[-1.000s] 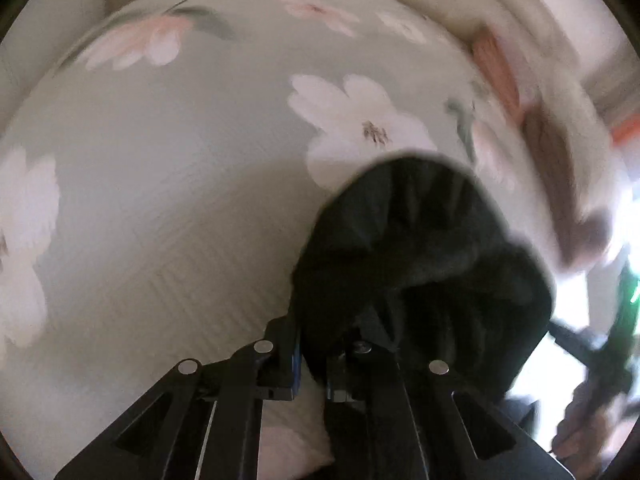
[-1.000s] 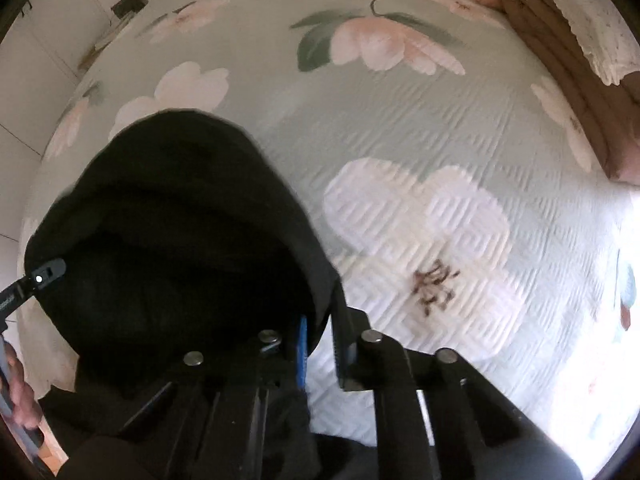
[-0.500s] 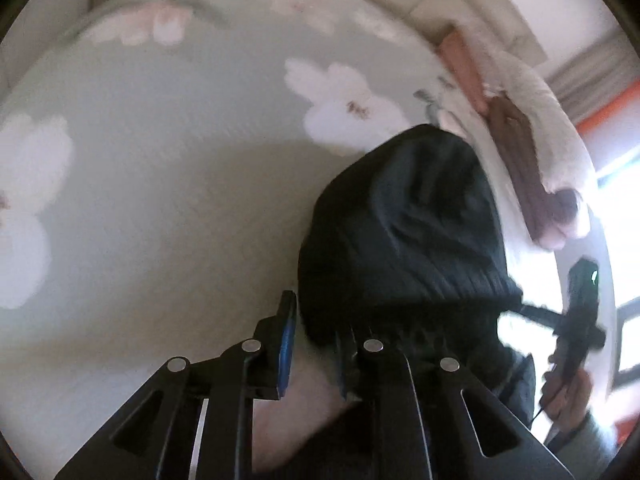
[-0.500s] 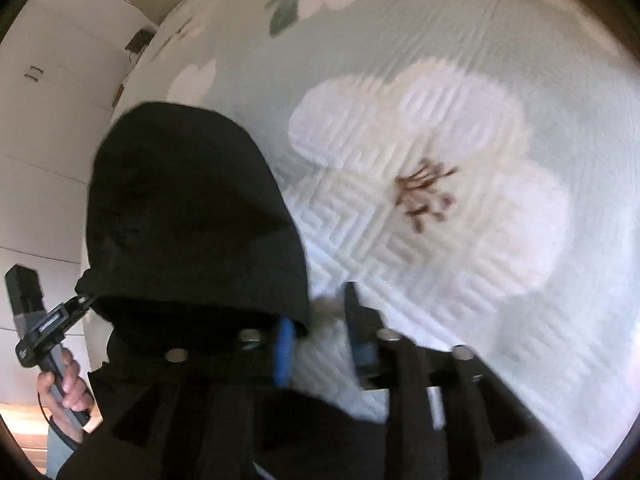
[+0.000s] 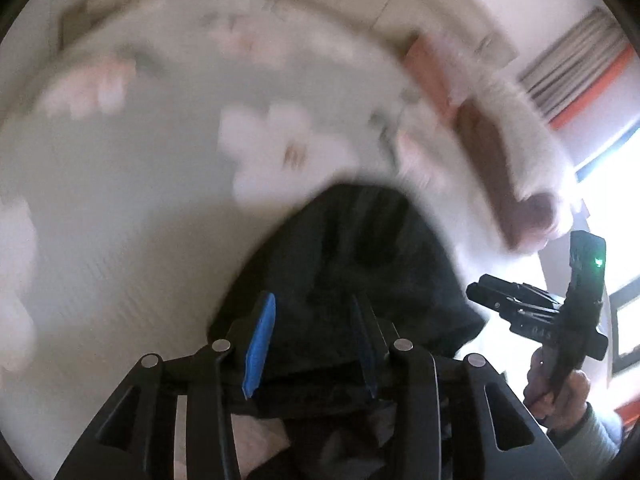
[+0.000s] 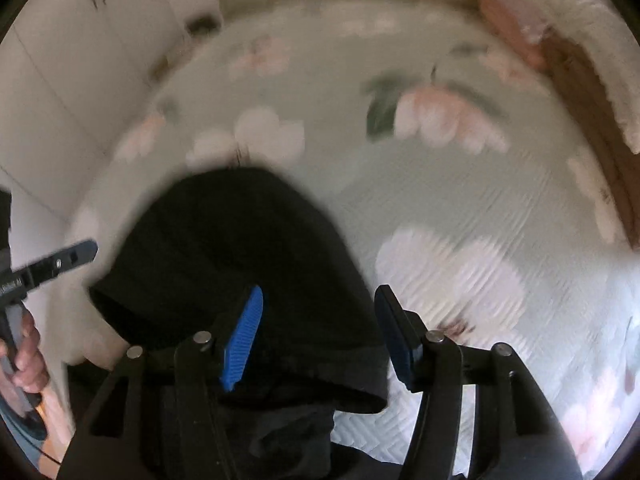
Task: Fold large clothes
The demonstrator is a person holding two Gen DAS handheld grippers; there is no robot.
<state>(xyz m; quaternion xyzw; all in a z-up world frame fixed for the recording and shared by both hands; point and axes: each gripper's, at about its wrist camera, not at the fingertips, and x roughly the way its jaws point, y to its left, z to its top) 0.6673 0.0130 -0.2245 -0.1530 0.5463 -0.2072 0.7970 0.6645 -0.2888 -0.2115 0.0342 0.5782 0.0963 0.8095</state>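
Black garment (image 5: pixel 360 264) lies bunched on the bed, on a pale green quilted bedspread (image 5: pixel 132 208) printed with white and pink flowers. Both views motion-blurred.

Left hand-held gripper (image 5: pixel 312 324): fingers spread, blue pads (image 5: pixel 260 344) apart, nothing clamped; garment directly below and ahead. Right hand-held gripper (image 6: pixel 320 332): also released, fingers wide; garment's dark hem (image 6: pixel 352 384) passes under the gap between them, left pad over the cloth, right pad over bare bedspread.

Surroundings: brown and white bedding (image 6: pixel 580 80) heaped along the bed's far right edge.

Left view only: bright window (image 5: pixel 616 200) with striped curtain (image 5: pixel 576 72), plus the right hand-held gripper held by a hand (image 5: pixel 560 396). Right view only: white cupboard doors (image 6: pixel 60 80) at left, and the left hand-held gripper's tip over the garment's left edge.
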